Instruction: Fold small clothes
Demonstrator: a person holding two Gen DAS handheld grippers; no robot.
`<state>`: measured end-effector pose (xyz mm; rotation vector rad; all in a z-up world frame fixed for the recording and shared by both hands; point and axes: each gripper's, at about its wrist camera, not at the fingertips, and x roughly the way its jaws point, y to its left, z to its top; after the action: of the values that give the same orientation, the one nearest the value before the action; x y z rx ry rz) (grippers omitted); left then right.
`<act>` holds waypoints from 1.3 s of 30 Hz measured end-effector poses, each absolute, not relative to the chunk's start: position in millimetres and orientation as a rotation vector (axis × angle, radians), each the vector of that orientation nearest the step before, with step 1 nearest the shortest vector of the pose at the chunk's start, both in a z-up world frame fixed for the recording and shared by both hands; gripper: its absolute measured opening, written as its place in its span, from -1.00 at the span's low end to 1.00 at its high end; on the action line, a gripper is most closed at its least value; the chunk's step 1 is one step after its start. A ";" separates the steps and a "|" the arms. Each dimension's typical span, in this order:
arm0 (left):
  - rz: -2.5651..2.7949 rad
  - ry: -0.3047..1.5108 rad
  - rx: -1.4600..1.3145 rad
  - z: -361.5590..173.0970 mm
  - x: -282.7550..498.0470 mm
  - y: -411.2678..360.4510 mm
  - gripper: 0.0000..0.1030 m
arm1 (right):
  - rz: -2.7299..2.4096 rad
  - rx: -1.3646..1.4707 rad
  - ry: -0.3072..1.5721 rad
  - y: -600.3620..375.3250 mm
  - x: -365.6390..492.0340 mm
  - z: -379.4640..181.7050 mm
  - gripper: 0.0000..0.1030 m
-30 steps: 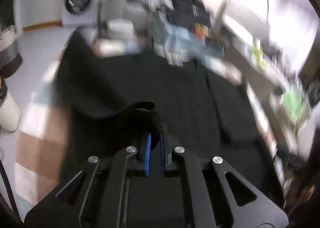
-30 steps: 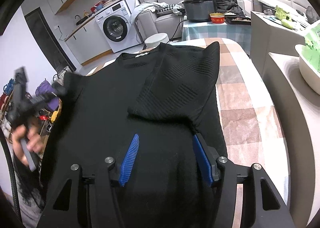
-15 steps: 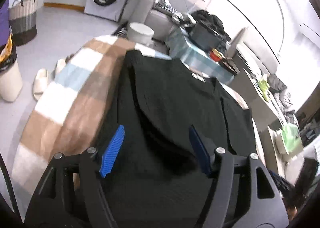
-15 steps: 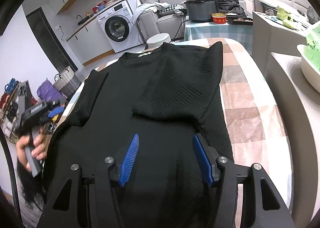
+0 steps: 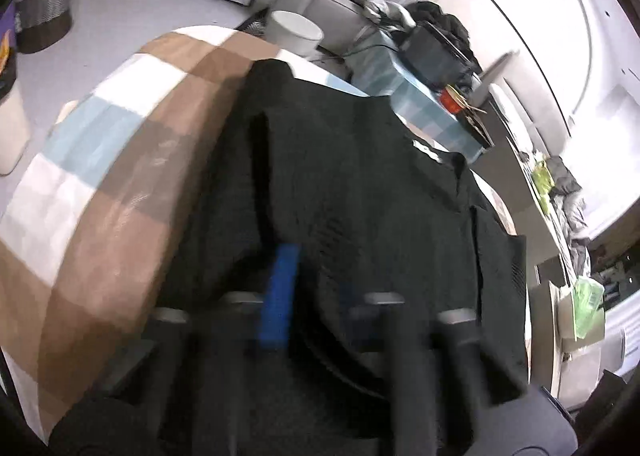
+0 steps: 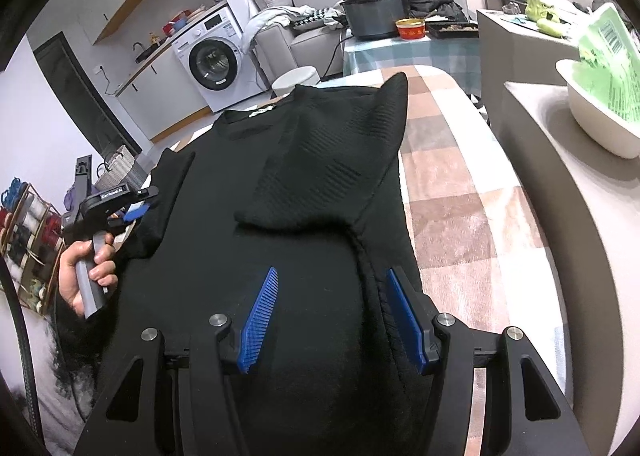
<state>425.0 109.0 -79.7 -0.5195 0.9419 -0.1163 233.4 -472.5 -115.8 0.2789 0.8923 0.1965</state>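
Black ribbed knit top (image 6: 280,216) lies flat, neck away from the cameras, on the worktop (image 6: 448,196), which is covered by a brown, white and pale-blue checked cloth. One sleeve is already folded in across the chest, and the other side is turned in along the edge. The top is soft, light and floppy with some stretch. It will sag and drag if lifted by one point, so best to pinch a hem corner or the folded side edge, both layers together, and carry it low. The right gripper (image 6: 332,320) has its fingers released and spread above the lower body of the top, grasping nothing. The left gripper (image 6: 140,208), held in a person's hand (image 6: 86,272), has just been closing and its fingers are clenched tight at the turned-in side edge. Whether cloth is actually caught between them cannot be told. The right wrist view is sharp and shows the whole garment, both folds and the left gripper from outside. The left wrist view is motion-blurred and shows one blue pad with black fabric against it, plus the near worktop edge and floor that the other view misses.
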 end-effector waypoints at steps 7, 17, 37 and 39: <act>-0.330 0.817 -0.475 -40.1 428.2 53.3 -0.96 | 0.176 0.279 0.902 -474.9 228.8 -117.4 0.12; -0.303 0.818 -0.401 -25.4 389.3 51.0 0.46 | 0.167 0.284 0.895 -477.9 222.2 -117.5 0.12; -0.234 1.003 -0.139 -86.2 353.7 13.5 -0.86 | 0.168 0.301 0.919 -477.9 214.0 -124.4 0.12; -0.220 1.000 -0.162 -84.5 359.5 13.1 -0.87 | 0.166 0.296 0.909 -478.5 210.6 -121.6 0.12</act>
<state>359.5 13.1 -84.5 -0.1616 0.9998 -0.2204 210.6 -478.5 -121.6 0.2956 0.9093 0.1664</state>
